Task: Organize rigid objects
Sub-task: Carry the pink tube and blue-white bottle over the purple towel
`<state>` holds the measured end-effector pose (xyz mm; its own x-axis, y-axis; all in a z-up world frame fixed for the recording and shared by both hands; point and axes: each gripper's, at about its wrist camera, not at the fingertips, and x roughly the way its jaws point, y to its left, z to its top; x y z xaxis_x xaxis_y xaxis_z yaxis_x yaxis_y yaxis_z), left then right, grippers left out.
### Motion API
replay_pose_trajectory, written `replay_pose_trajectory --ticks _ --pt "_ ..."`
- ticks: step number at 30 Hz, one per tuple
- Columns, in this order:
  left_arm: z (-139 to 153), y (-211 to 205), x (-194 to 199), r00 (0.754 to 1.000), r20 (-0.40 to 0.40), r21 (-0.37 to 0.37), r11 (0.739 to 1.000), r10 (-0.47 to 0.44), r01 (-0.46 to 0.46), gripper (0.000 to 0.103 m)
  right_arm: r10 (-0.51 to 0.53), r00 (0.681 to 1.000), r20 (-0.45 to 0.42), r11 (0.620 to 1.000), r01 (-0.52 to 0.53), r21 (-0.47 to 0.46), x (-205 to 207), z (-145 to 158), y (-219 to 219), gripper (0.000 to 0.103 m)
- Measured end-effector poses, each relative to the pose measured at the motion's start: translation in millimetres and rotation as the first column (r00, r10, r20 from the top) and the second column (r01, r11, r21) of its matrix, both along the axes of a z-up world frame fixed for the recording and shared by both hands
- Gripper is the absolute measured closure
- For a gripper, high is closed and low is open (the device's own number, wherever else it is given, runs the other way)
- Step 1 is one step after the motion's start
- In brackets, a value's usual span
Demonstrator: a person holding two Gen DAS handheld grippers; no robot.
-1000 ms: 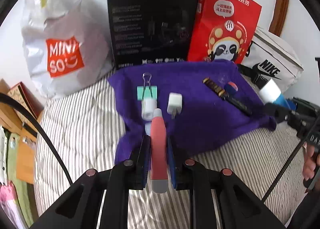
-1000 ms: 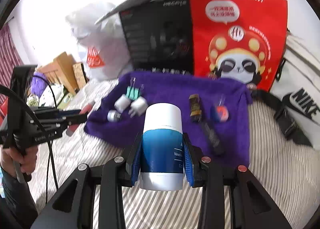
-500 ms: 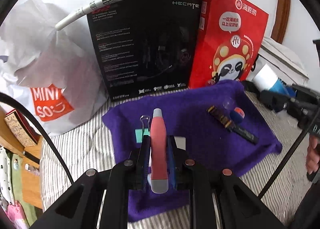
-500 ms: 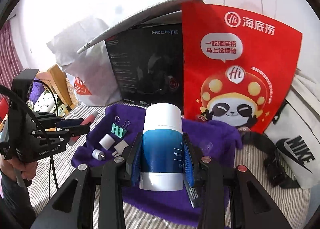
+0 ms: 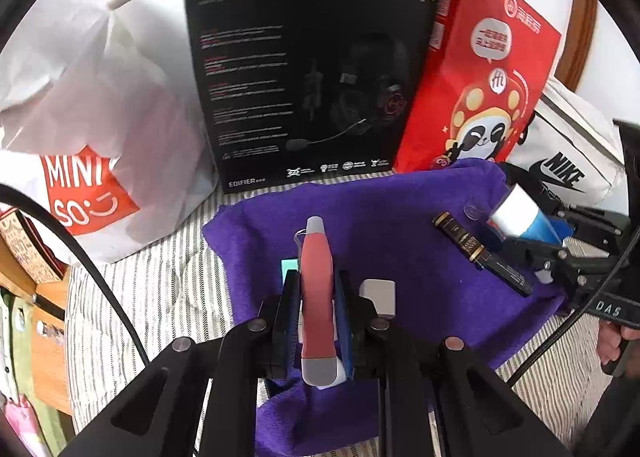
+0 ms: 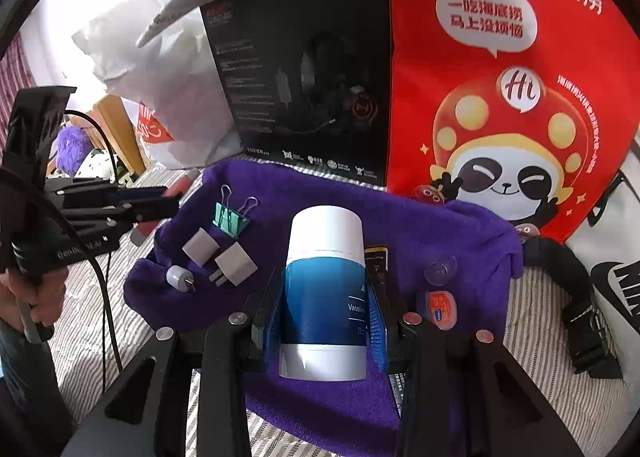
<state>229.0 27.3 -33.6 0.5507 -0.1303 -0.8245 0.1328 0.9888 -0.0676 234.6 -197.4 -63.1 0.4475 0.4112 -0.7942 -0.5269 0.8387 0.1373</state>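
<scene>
My left gripper [image 5: 316, 293] is shut on a red tube with grey ends [image 5: 317, 281], held over the left part of the purple cloth [image 5: 400, 209]. My right gripper [image 6: 324, 297] is shut on a blue and white Vaseline bottle [image 6: 324, 281], held over the cloth [image 6: 304, 193]. On the cloth lie a green binder clip [image 6: 230, 217], two white plug adapters [image 6: 235, 265], a small white round piece [image 6: 178, 279], a black and gold tube [image 5: 480, 253], a clear suction cup [image 6: 440, 269] and a small orange item [image 6: 440, 307].
A black headset box [image 5: 312, 73], a red panda bag [image 5: 488, 81], a white Miniso bag [image 5: 88, 105] and a white Nike bag [image 5: 560, 161] stand behind the cloth. The striped bedsheet [image 5: 152, 289] lies around it. A black strap [image 6: 576, 297] lies at right.
Both grippers have moved forward and lowered toward the cloth, each keeping its object. The boxes and bags look larger and closer.
</scene>
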Motion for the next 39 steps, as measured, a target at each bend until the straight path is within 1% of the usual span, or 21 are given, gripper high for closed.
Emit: replay_pose_trajectory --ticks 7,14,21,29,39 --pt "-4.8 5.1 2.2 1.0 -0.008 -0.003 1.0 0.008 -0.008 0.086 0.029 0.999 -0.044 0.999 -0.029 -0.016 3.4 -16.1 5.8 0.067" --pt "-6.2 5.9 2.4 1.0 -0.012 -0.007 1.0 0.01 -0.01 0.086 0.038 0.998 -0.052 0.999 -0.04 -0.031 4.6 -20.4 6.3 0.067" --pt "-4.7 4.8 1.1 1.0 -0.003 -0.004 1.0 -0.004 0.004 0.086 0.034 0.996 -0.079 0.998 -0.038 -0.049 8.3 -27.0 2.0 0.067" --pt "-4.9 7.3 0.8 1.0 -0.008 -0.007 1.0 0.003 -0.003 0.086 0.048 0.993 -0.108 0.996 -0.056 -0.069 9.5 -35.2 0.8 0.067" --pt "-9.2 9.9 2.4 1.0 -0.023 -0.002 1.0 0.01 -0.01 0.086 0.103 0.982 -0.158 0.988 -0.12 -0.102 5.4 -52.1 18.3 0.067"
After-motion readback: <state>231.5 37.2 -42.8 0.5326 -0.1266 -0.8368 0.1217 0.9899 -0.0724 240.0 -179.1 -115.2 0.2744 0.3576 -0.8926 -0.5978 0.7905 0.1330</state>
